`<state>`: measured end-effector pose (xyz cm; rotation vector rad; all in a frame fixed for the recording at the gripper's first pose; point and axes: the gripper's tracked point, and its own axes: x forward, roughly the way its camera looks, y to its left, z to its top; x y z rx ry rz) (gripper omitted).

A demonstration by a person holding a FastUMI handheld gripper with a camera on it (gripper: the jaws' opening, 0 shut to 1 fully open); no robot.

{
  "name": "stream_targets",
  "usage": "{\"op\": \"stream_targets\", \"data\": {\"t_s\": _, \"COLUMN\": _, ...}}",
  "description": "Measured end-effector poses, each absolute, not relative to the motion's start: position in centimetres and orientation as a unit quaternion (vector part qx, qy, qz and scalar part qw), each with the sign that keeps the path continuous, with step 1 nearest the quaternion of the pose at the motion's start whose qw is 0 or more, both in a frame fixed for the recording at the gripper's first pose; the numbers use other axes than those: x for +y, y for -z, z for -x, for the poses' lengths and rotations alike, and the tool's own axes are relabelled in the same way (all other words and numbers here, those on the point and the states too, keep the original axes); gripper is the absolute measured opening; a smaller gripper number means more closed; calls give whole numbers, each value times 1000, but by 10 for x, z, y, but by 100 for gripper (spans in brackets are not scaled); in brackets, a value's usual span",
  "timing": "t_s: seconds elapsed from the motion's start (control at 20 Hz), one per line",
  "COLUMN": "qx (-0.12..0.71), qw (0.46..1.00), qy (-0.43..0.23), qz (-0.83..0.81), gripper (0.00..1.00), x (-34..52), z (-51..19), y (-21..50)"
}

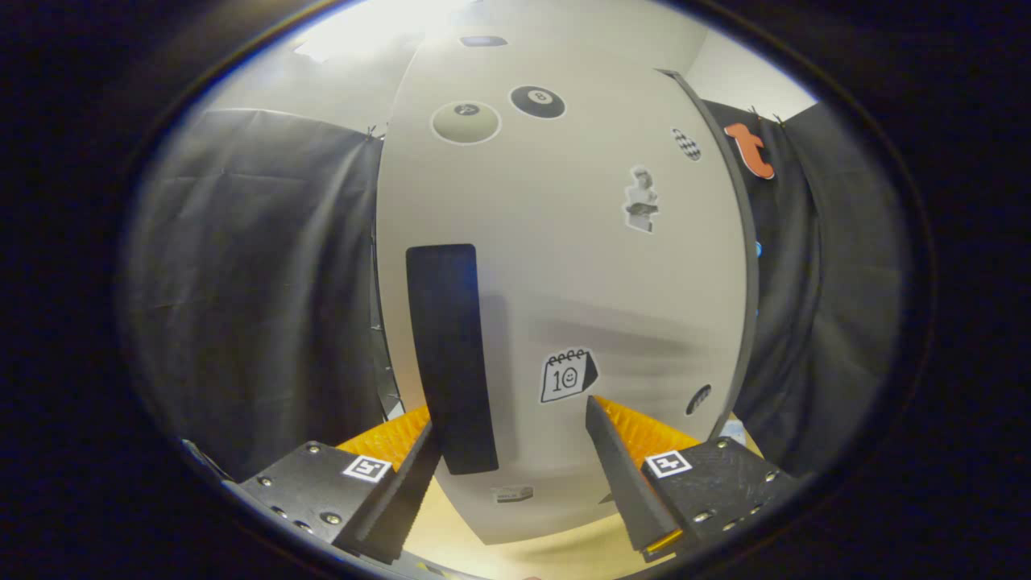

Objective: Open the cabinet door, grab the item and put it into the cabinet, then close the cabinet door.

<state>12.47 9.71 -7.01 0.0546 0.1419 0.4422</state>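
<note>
A white cabinet door with several stickers stands directly ahead of me, very close. A long black vertical handle runs down its left side. My gripper is open, its fingers spread wide just in front of the door. The left fingertip sits beside the lower end of the handle, whether touching I cannot tell, and the right fingertip is well to the handle's right. Nothing is held between them. The door appears closed.
Black cloth walls hang on both sides of the cabinet. A pale wooden tabletop shows beneath the door's lower edge, between my fingers.
</note>
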Motion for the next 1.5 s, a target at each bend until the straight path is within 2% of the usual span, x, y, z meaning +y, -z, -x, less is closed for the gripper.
{"op": "stream_targets", "data": {"t_s": 0.45, "qx": 45, "qw": 984, "qy": -174, "qz": -3, "gripper": 99, "x": 138, "z": -171, "y": 72}}
{"op": "stream_targets", "data": {"t_s": 1.05, "qx": -2, "qw": 997, "qy": -80, "qz": -4, "gripper": 99, "x": 153, "z": -177, "y": 73}}
{"op": "stream_targets", "data": {"t_s": 1.5, "qx": -3, "qw": 998, "qy": -65, "qz": -10, "gripper": 99, "x": 155, "z": -176, "y": 72}}
